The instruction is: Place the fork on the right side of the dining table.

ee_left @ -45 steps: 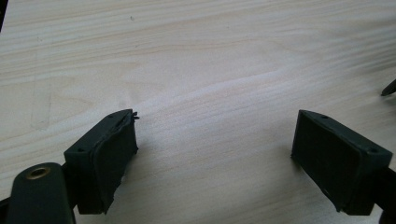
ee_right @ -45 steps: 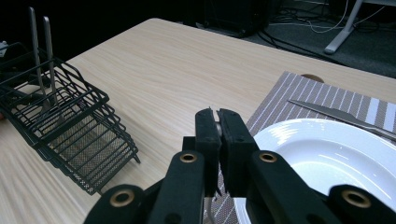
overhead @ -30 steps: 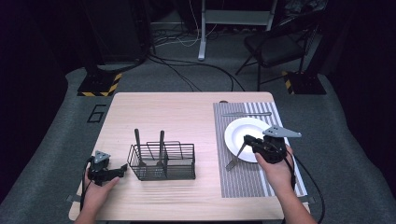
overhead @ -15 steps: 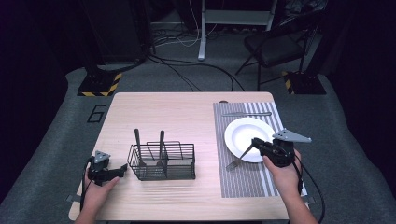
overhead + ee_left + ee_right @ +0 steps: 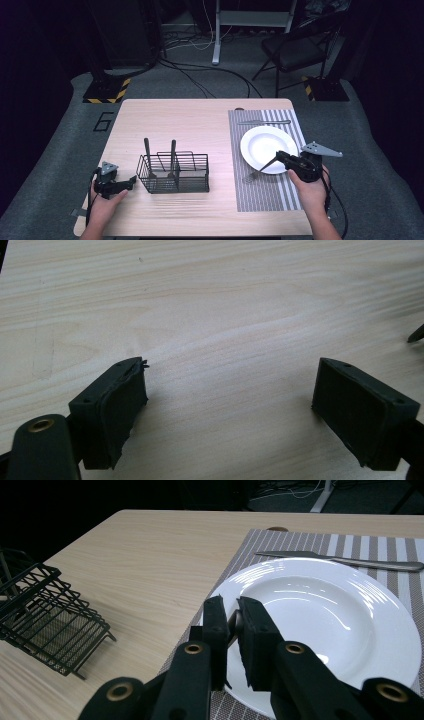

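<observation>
My right gripper [image 5: 278,156] is shut on the handle of a metal fork [image 5: 257,171], at the near edge of the white plate [image 5: 267,145]. The fork slants down to the left, its tines over the striped placemat [image 5: 260,197]. In the right gripper view the jaws [image 5: 235,611] stand almost together with a sliver of the handle between them, the plate [image 5: 340,615] just beyond. My left gripper [image 5: 131,181] lies open on the bare wood left of the black wire basket [image 5: 175,172]. In the left gripper view its jaws [image 5: 230,390] stand wide apart with nothing between them.
Two dark-handled utensils [image 5: 146,150] stand upright in the basket. A knife [image 5: 264,122] lies on the placemat beyond the plate, and in the right gripper view the knife [image 5: 345,560] is there too. The basket [image 5: 45,625] is at the left of that view.
My right gripper has drifted a little right and toward the near edge, carrying the fork with it. The left gripper has stayed put.
</observation>
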A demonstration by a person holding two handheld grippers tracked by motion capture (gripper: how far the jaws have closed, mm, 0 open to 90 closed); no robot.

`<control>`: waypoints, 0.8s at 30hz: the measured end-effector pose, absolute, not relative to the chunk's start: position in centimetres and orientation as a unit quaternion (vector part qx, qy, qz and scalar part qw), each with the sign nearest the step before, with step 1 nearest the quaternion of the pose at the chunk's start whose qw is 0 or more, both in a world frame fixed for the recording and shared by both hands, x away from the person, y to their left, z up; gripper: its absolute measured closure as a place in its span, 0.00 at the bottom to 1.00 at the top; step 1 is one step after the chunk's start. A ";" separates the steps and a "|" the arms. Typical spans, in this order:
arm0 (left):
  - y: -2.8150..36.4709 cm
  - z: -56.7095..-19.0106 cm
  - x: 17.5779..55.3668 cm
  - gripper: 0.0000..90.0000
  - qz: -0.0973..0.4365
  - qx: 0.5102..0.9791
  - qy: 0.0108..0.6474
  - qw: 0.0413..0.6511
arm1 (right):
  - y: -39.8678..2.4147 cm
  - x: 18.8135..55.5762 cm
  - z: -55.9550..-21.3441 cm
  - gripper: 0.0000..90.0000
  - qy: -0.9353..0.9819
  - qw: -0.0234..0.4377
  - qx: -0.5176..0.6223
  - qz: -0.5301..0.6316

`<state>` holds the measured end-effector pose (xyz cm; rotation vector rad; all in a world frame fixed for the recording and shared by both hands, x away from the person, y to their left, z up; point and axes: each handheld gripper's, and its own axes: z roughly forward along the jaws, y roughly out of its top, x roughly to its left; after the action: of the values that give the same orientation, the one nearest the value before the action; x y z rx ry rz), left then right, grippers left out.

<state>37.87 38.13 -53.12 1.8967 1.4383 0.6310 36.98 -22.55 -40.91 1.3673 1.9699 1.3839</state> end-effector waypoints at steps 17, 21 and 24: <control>38.1 -53.1 37.9 0.15 0.242 0.727 0.550 0.333 | -25.7 36.5 -43.5 0.88 0.666 0.154 0.537 0.495; 38.1 -53.1 37.9 0.15 0.242 0.726 0.550 0.333 | -26.3 36.6 -44.1 0.87 0.660 0.146 0.547 0.494; 38.1 -53.1 37.9 0.15 0.243 0.726 0.550 0.332 | -26.9 36.7 -44.6 0.87 0.652 0.134 0.553 0.500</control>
<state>37.86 38.10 -53.12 1.8979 1.4380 0.6336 36.72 -26.89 -44.56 1.6032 1.8908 1.4500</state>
